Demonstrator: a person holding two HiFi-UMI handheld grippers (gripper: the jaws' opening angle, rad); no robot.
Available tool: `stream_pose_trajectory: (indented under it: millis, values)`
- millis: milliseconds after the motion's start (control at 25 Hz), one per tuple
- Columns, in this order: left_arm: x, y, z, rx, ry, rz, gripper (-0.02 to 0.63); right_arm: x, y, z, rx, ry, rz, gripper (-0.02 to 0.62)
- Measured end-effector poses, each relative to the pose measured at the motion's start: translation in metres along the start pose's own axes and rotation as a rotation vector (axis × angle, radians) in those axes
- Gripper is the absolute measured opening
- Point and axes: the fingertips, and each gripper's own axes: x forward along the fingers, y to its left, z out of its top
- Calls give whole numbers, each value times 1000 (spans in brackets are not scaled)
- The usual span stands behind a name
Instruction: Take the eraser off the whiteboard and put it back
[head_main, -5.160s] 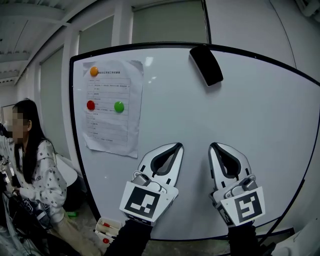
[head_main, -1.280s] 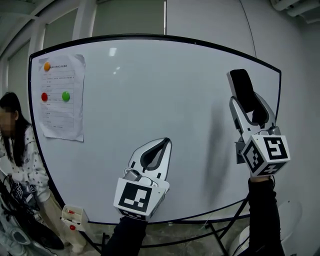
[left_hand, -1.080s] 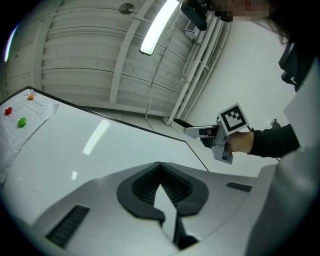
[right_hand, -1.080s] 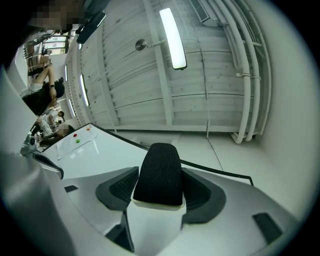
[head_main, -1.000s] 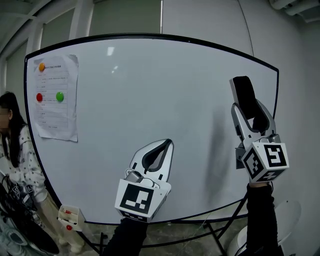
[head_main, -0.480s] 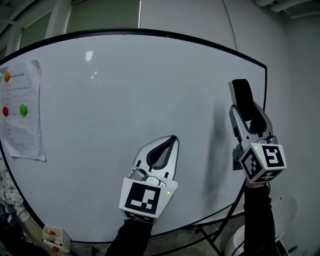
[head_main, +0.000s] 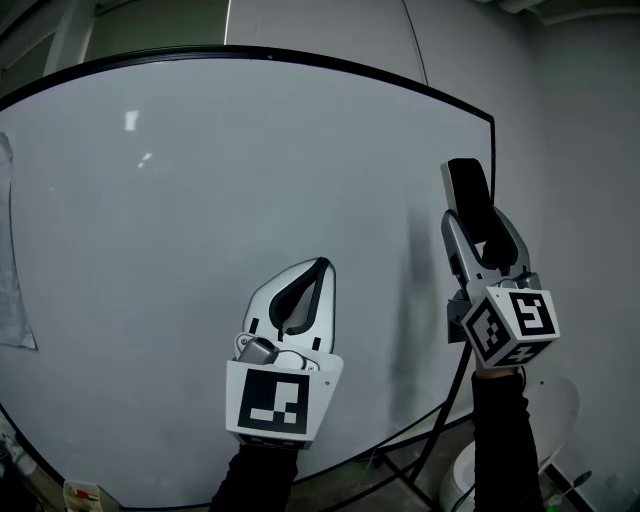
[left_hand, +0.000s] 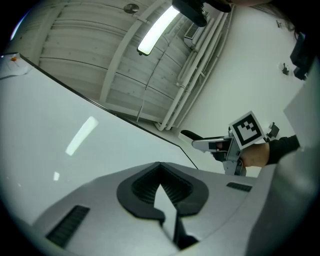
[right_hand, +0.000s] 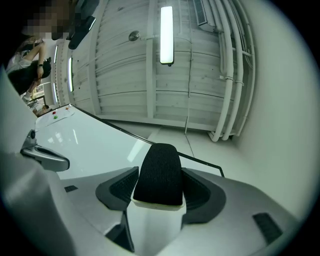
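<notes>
A black eraser (head_main: 468, 195) with a white back stands upright between the jaws of my right gripper (head_main: 477, 228), which is shut on it. It hangs in front of the whiteboard (head_main: 180, 190), close to the board's right edge; whether it touches the board I cannot tell. In the right gripper view the eraser (right_hand: 159, 167) fills the gap between the dark pads (right_hand: 201, 190). My left gripper (head_main: 318, 268) is lower and to the left, pointing up at the board, shut with nothing in it; its tips meet in the left gripper view (left_hand: 159, 167).
A paper sheet (head_main: 8, 250) hangs at the board's left edge. Bare grey wall (head_main: 580, 150) lies right of the board. Stand legs and a cable (head_main: 420, 465) run below it, with a white round object (head_main: 560, 400) beside them. Ceiling pipes (right_hand: 232, 65) run overhead.
Both grippers have moved right along the board, and the view has swung with them. The paper with magnets slid to the left edge; the seated person left view. The eraser stays gripped.
</notes>
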Motion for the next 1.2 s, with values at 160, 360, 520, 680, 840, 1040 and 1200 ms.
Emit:
stream_pose_trajectory:
  millis: [160, 360, 520, 680, 840, 1040, 1200]
  values:
    - [20, -21, -5, -15, -18, -30, 6, -4, -27, -4, -38, -17, -7, 276]
    - [48, -48, -7, -7, -34, 14, 6, -4, -75, -20, -10, -27, 11, 276]
    - [76, -79, -16, -1, -19, 44, 6, 3, -120, -33, 2, -33, 37, 276]
    - [98, -99, -21, 23, -2, 91, 6, 16, -153, -44, 33, -41, 76, 276]
    - [121, -116, -26, 30, 25, 145, 6, 32, -185, -53, 48, -54, 121, 276]
    - [138, -131, -32, 51, 31, 192, 6, 43, -211, -69, 77, -67, 153, 276]
    - [142, -136, -33, 75, 58, 228, 6, 49, -219, -75, 98, -65, 183, 276]
